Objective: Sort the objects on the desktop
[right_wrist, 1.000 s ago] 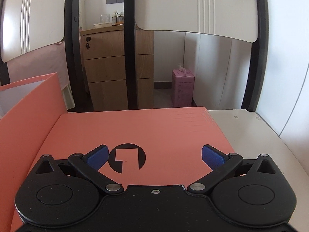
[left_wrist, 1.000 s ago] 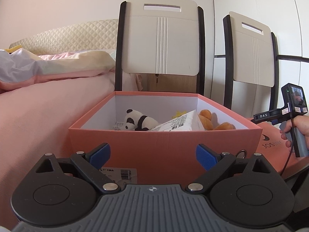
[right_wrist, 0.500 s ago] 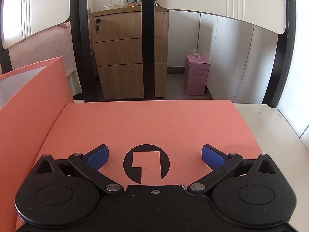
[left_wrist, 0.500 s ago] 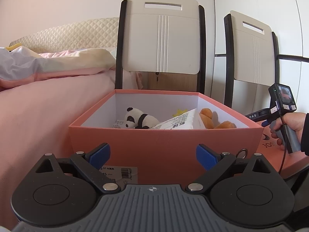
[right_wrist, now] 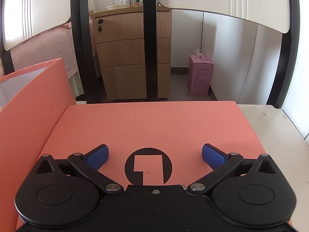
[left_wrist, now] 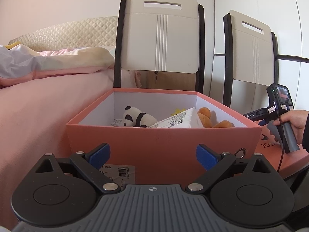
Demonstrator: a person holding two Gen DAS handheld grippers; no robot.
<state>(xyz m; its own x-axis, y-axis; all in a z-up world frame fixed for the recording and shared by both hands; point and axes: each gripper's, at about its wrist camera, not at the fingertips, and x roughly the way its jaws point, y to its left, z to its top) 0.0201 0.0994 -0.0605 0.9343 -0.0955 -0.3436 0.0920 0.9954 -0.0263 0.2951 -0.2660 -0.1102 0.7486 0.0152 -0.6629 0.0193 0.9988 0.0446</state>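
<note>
A salmon-pink open box fills the middle of the left wrist view. Inside lie a panda plush, a white printed packet and an orange plush. My left gripper is open and empty in front of the box's near wall. In the right wrist view the flat pink box lid with a black round logo lies on the table, and my right gripper hovers open just above it. The box wall rises at its left. A hand holds the right gripper tool beside the box.
Two white chairs with black frames stand behind the table. A bed with pink bedding lies at left. Beyond the chairs are a wooden drawer cabinet and a pink carton on the floor. The white tabletop shows right of the lid.
The right gripper has drawn back and risen over the lid, so the logo and far lid edge sit further forward in view. The left gripper stays nearly still.
</note>
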